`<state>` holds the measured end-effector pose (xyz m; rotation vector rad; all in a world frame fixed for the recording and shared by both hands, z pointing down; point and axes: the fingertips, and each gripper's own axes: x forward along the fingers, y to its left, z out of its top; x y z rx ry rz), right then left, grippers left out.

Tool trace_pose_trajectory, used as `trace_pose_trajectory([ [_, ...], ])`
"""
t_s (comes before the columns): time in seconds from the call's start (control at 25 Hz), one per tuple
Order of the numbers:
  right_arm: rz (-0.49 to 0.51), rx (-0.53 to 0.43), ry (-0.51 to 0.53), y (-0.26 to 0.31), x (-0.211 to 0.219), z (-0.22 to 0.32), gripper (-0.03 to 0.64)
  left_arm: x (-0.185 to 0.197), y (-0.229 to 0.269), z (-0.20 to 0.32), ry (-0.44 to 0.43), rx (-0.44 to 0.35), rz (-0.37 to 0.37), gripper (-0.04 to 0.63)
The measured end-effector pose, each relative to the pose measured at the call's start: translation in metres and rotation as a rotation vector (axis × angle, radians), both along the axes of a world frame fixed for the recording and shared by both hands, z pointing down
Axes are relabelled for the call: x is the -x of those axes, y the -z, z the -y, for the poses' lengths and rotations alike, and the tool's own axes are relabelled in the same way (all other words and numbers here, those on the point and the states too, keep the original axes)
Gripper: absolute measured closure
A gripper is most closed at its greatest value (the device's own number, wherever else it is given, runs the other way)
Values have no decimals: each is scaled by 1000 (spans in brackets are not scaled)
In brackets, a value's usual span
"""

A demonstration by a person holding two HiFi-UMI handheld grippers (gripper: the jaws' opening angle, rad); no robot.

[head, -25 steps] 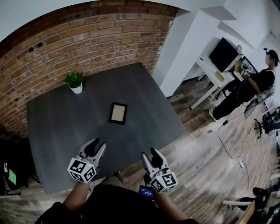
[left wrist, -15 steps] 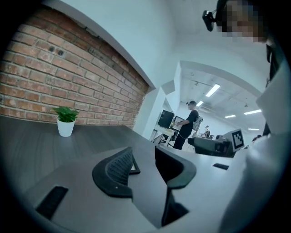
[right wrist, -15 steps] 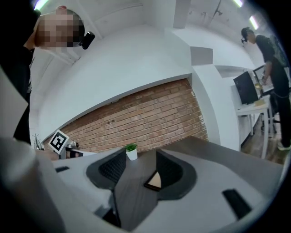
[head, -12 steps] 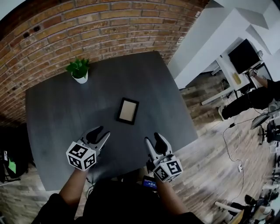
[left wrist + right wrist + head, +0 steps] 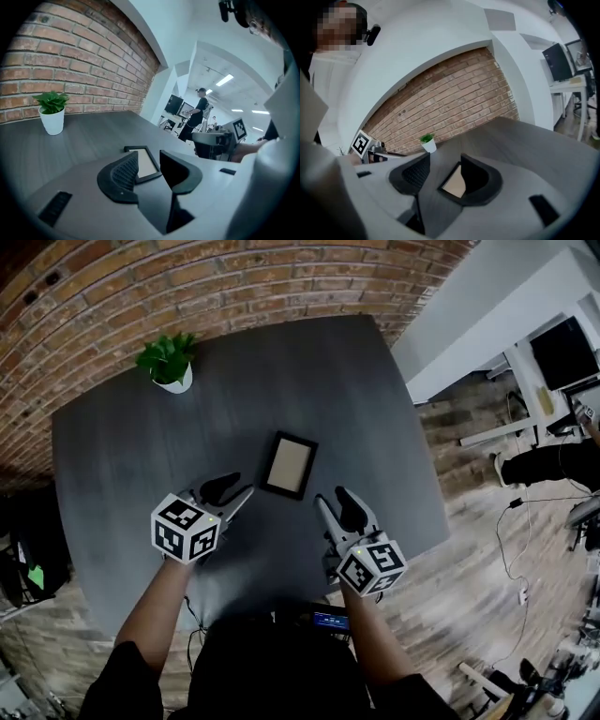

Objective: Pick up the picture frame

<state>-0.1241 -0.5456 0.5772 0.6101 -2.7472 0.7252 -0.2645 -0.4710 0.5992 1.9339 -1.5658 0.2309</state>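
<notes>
The flat, rectangular, black-rimmed picture frame (image 5: 289, 465) with a tan panel is seen in the head view lying on the matte dark grey desk (image 5: 319, 381), just ahead of the left gripper (image 5: 242, 486) and right gripper (image 5: 330, 495). Only the gripper views show both jaw pairs parted, nothing held. Bare desk surrounds the frame.

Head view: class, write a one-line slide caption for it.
Left claw and right claw, both open, flank the near end of a frame lying flat on a grey table.
</notes>
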Motion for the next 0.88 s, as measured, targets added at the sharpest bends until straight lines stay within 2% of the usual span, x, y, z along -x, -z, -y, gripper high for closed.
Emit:
trace_pose_trajectory([
  [0.24, -137, 119, -15, -50, 21, 32, 408, 11, -39, 35, -42, 141, 10, 456],
  [0.52, -167, 314, -63, -96, 33, 50, 408, 11, -81, 63, -96, 259, 3, 456],
  [0.68, -202, 351, -70, -112, 42, 57, 408, 8, -105, 73, -119, 331, -37, 445],
  [0.88, -269, 361, -77, -133, 51, 59, 408, 6, -124, 83, -118, 374, -74, 442],
])
